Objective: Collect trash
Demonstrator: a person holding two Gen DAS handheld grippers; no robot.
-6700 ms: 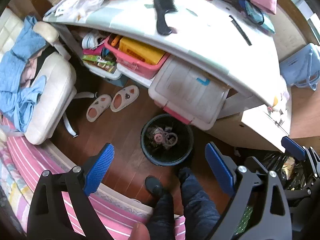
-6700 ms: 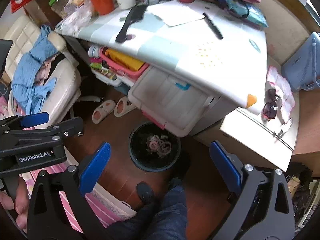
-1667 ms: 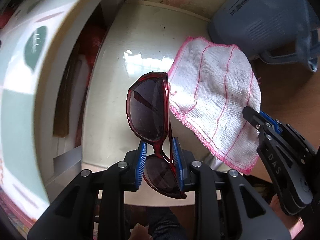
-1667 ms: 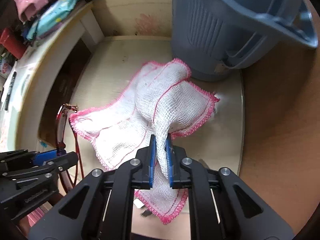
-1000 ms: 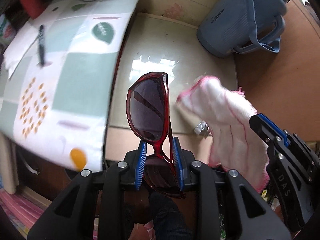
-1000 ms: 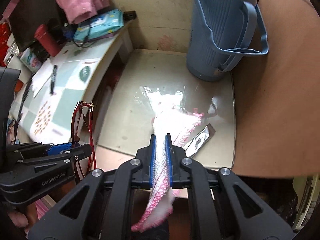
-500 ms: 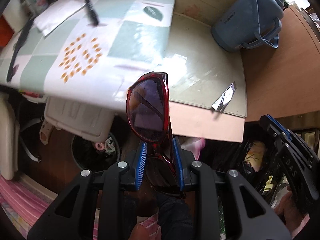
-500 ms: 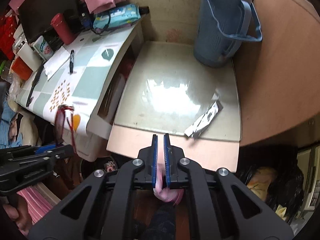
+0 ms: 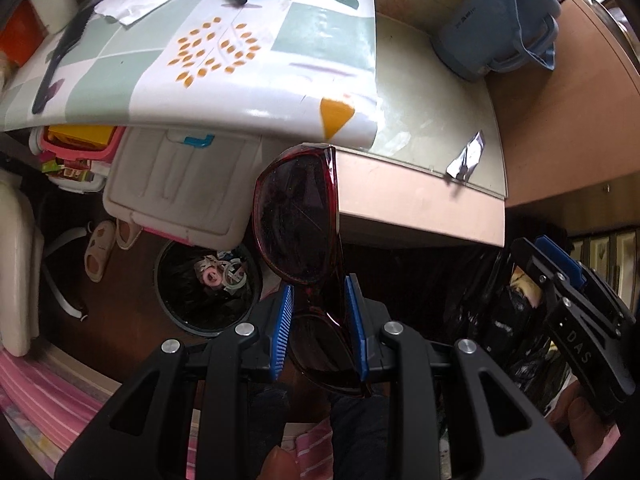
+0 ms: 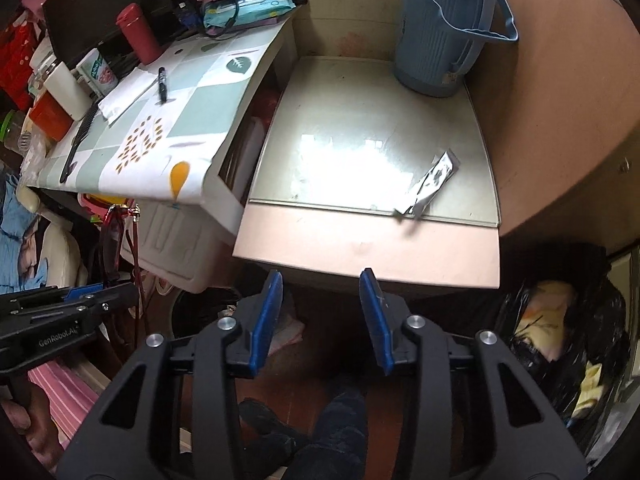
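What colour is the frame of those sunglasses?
Dark red on the sunglasses, clearest in the left wrist view.

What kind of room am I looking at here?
Most likely a lived-in bedroom or study corner at home. A cluttered desk with a patterned cover holds a pen and a comb, slippers and a bin sit on the wooden floor, and storage boxes are pushed under the desk.

Dark wood floor [image 10: 316,380] — a patterned surface [image 10: 160,128] beside a lower glass-topped cabinet [image 10: 372,168], pale chair [image 9: 16,264] at left.
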